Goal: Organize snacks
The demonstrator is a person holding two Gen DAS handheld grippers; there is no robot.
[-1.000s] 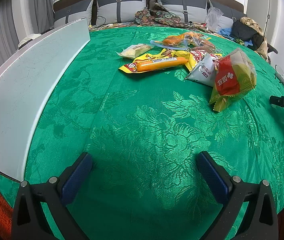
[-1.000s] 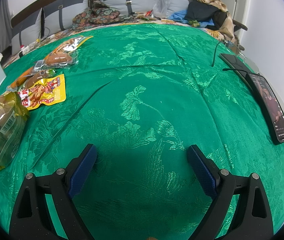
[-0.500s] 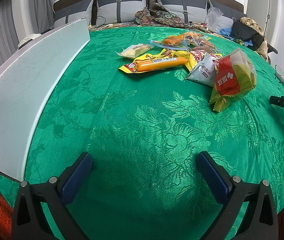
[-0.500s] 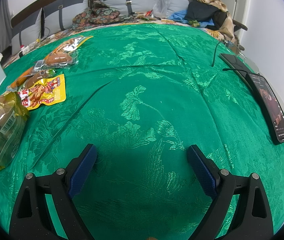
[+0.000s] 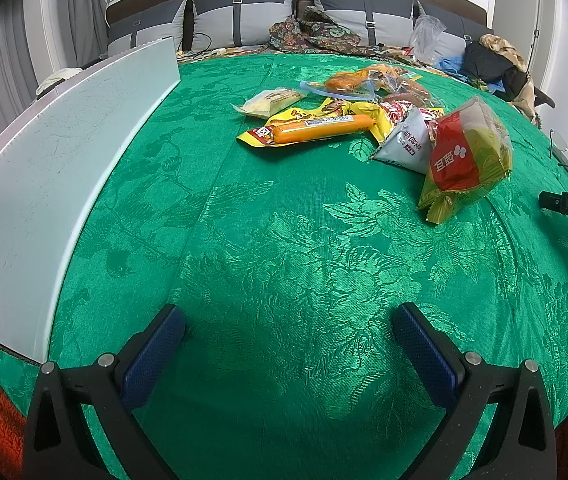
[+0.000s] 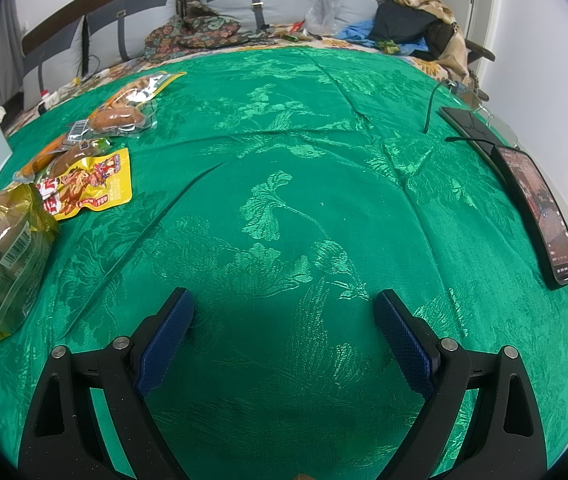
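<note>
The snacks lie in a loose pile on the green cloth (image 5: 284, 240), at about one o'clock from the left gripper (image 5: 290, 338) and well apart from it. An orange sausage stick (image 5: 322, 129) lies with its long axis running nine to three o'clock, on a yellow packet (image 5: 324, 110). At the pile's three o'clock end, a red-and-yellow bag (image 5: 464, 156) stands tilted, its crimped end pointing toward seven o'clock, with a grey pouch (image 5: 406, 144) touching its nine o'clock side. A pale wrapped cake (image 5: 270, 101) sits at eleven o'clock of the sausage.

Both grippers hover level and low over bare cloth, pointing toward twelve o'clock. The left jaws stand wide apart and hold nothing; the right gripper (image 6: 284, 334) likewise has its jaws spread and empty.

A white board (image 5: 44, 168) stands on edge along the left gripper's nine o'clock side. In the right wrist view a phone (image 6: 536, 208) lies at two o'clock.
</note>
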